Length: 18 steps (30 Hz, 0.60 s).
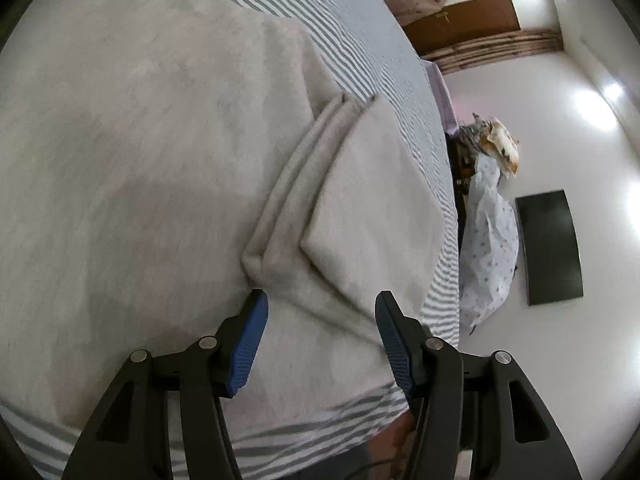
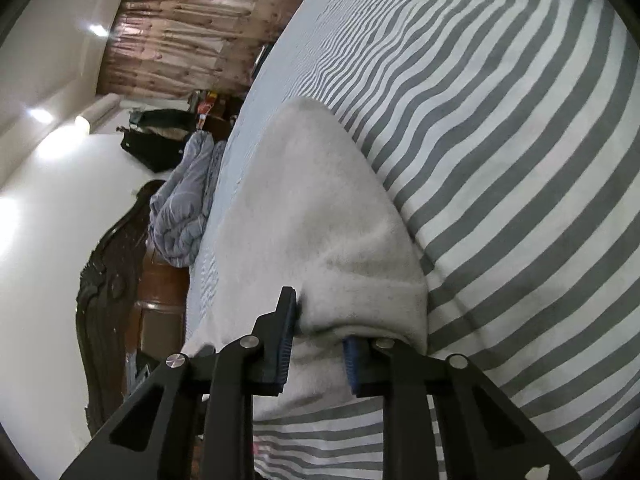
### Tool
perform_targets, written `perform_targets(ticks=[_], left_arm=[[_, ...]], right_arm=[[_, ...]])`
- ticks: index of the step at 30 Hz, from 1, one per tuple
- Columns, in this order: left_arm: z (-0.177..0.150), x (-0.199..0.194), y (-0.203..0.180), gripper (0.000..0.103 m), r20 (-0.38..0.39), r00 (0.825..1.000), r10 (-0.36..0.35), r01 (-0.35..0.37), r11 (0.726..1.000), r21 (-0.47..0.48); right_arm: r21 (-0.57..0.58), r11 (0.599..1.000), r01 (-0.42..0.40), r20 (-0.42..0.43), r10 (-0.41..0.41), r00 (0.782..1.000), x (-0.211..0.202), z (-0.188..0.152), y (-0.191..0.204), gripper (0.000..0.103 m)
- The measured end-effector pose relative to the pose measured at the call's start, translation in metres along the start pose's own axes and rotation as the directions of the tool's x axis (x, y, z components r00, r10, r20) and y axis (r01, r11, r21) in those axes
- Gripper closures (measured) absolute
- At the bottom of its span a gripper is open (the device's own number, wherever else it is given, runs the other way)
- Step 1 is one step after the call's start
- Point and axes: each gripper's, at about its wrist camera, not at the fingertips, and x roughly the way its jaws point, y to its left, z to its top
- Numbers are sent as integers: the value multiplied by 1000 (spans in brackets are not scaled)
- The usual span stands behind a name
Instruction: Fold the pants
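Grey pants (image 1: 160,152) lie on the striped bedsheet (image 2: 520,160). Right gripper (image 2: 316,336) pinches a bunched near edge for lifting; left gripper (image 1: 320,320), jaws half open and empty, straddles a fold.

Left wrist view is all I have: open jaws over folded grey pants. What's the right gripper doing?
Observer: The right gripper is pinched on a bunched edge of the grey pants; cloth fills the gap between its blue pads.
Operator: Is that edge lifted off the bed?
Observer: Cannot tell; the fabric bulges over the jaws, against the striped sheet.
Operator: Anything beside the bed on that side?
Observer: A crumpled blue-grey quilt at the bed's edge, next to a dark carved wooden headboard.
Operator: Left is free, then?
Observer: Yes, the left gripper holds nothing.
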Motion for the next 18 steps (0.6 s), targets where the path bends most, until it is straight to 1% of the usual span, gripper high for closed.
perform_targets(ticks=[2, 3, 8, 11, 13, 15, 18], left_arm=[[-6, -1, -2, 47, -3, 1000, -7, 7, 1000, 2], [-8, 1, -4, 46, -5, 1000, -16, 16, 1000, 0], [-5, 24, -11, 46, -32, 999, -24, 23, 999, -27], [4, 31, -4, 46, -7, 998, -57, 56, 994, -93], [7, 26, 7, 46, 9, 997, -81, 81, 986, -144], [11, 27, 8, 46, 24, 996, -85, 87, 982, -167], [16, 18, 13, 46, 76, 995, -66, 79, 982, -172]], right_arm=[[38, 999, -30, 9, 30, 1000, 0, -1, -5, 86], [50, 998, -34, 11, 33, 999, -6, -2, -12, 86], [84, 995, -51, 12, 50, 999, -8, 0, -18, 87], [109, 992, -60, 10, 59, 998, -9, 2, -22, 88], [107, 993, -59, 10, 58, 998, -9, 2, -22, 88], [109, 992, -63, 6, 63, 998, -8, 4, -23, 89], [124, 990, -74, 5, 74, 997, -10, 5, -31, 90]])
